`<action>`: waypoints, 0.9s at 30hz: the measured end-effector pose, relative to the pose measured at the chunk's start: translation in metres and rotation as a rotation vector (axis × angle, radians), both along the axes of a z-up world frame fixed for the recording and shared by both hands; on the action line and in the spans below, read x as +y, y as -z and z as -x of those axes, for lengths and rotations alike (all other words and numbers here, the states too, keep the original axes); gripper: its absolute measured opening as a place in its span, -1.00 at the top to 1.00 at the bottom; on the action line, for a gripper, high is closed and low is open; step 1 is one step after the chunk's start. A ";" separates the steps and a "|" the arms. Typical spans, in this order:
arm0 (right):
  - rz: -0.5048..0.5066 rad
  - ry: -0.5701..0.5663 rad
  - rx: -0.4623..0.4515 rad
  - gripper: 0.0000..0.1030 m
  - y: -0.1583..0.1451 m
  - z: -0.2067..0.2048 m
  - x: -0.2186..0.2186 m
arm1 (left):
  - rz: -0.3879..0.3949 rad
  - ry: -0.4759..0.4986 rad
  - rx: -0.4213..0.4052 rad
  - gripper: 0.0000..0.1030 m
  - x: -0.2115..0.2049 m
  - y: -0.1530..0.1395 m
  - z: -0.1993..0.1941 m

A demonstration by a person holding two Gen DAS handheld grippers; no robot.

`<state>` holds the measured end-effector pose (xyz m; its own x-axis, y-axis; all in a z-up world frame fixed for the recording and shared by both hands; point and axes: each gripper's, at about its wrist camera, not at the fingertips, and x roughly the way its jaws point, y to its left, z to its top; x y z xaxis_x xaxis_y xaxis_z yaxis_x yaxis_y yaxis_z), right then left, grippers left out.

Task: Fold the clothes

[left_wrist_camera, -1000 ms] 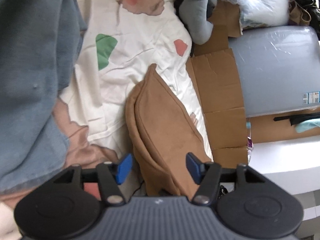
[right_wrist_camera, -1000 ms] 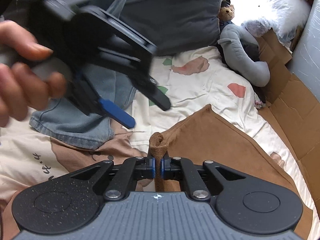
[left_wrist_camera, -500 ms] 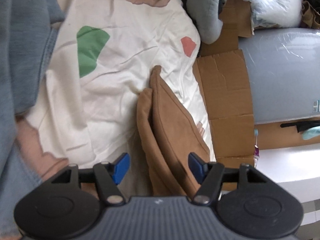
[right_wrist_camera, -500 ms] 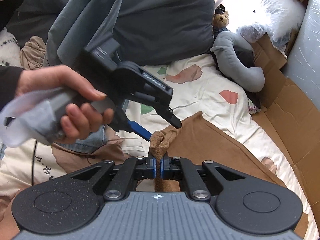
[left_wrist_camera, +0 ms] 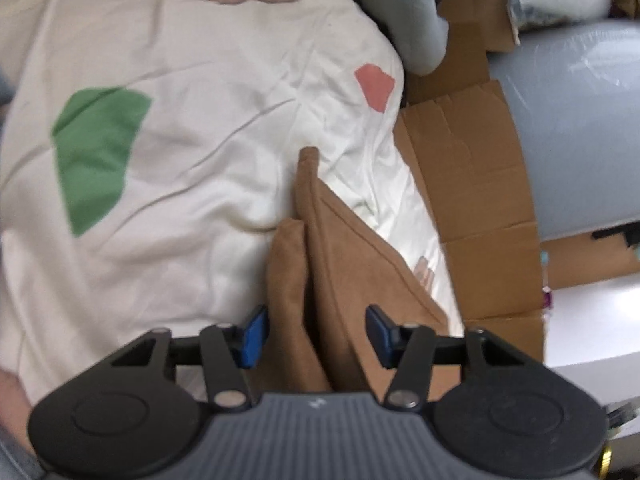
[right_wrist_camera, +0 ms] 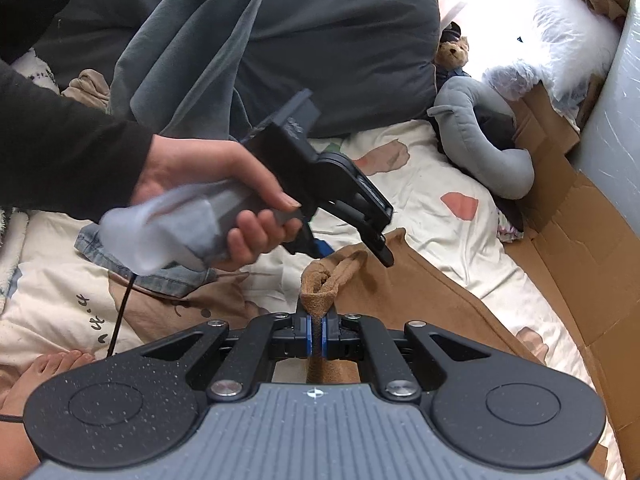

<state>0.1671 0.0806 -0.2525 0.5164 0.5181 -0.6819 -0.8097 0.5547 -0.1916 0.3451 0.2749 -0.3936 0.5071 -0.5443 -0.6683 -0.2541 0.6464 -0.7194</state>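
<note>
My right gripper (right_wrist_camera: 316, 338) is clamped tight on a bunched corner of the brown garment (right_wrist_camera: 420, 300), the blue pads pressing the cloth between them so that a knotted lump of fabric pokes up just above the fingers. The rest of the garment spreads away to the right across the cream bedsheet (right_wrist_camera: 432, 184) with its pink and green patches.

My left gripper (left_wrist_camera: 316, 334) stands wide open, its two blue pads (left_wrist_camera: 253, 334) well apart, with two raised folds of the same brown garment (left_wrist_camera: 340, 264) standing between them; neither pad presses the cloth. In the right wrist view I see that left gripper (right_wrist_camera: 352, 246) held in a hand (right_wrist_camera: 224, 196) in a black sleeve, tilted down with its tips just above the bunched corner.

Beside the bed on the right lies flattened cardboard (left_wrist_camera: 472, 184). A grey plush toy (right_wrist_camera: 480, 136) rests at the head of the sheet, near a dark grey pillow (right_wrist_camera: 320, 40), and a piece of denim (right_wrist_camera: 160, 276) lies under the hand.
</note>
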 end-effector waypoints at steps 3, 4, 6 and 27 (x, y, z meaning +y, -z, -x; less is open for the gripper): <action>0.004 -0.024 -0.019 0.95 -0.002 0.000 0.001 | -0.035 0.006 0.028 0.35 -0.005 0.003 -0.008; 0.003 -0.032 -0.022 0.95 -0.003 0.000 0.001 | -0.037 0.001 0.037 0.49 -0.005 0.004 -0.010; 0.004 -0.044 -0.025 0.95 -0.004 -0.001 -0.001 | -0.028 -0.019 0.047 0.58 -0.002 0.007 -0.011; -0.216 0.102 0.033 0.95 -0.042 -0.016 -0.082 | -0.035 -0.051 -0.146 0.82 -0.055 -0.076 -0.016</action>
